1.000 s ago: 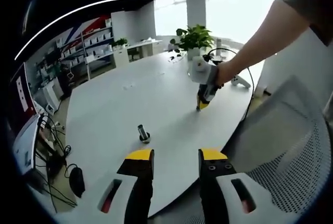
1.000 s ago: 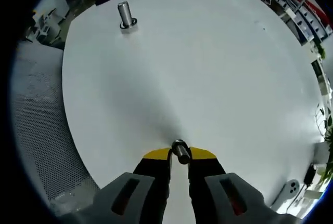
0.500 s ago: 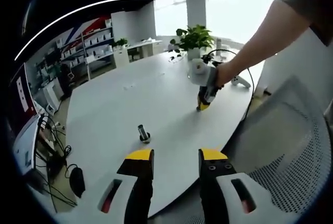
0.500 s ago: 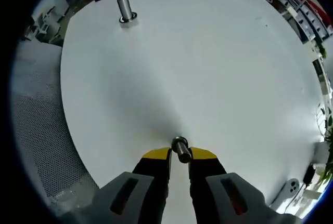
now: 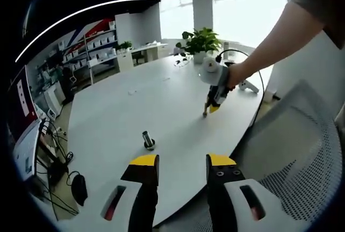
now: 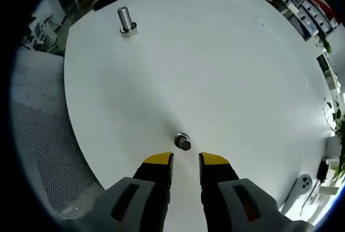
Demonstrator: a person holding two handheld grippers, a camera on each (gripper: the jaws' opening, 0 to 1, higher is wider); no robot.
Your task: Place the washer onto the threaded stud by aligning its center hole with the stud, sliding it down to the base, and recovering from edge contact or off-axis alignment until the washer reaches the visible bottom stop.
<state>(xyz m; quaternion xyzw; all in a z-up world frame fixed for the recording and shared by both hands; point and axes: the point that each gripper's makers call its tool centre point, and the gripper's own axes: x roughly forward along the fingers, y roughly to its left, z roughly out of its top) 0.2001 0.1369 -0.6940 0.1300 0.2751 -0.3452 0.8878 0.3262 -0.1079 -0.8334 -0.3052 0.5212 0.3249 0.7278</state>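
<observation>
1. An open-plan office or lab workspace is indicated.
2. A large white round-edged table [image 5: 161,97] and a mesh-backed chair [image 5: 291,162] are noted.
3. Shelving with storage bins [image 5: 94,46], a desk [image 5: 148,46], a potted plant [image 5: 200,41] and bright windows [image 5: 237,6] are observed beyond.

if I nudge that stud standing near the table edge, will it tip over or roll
The threaded stud stands upright on a small flat base, tall for its footprint, so a high push would probably tip it. Its round metal shank could then roll on the smooth white table.
</observation>
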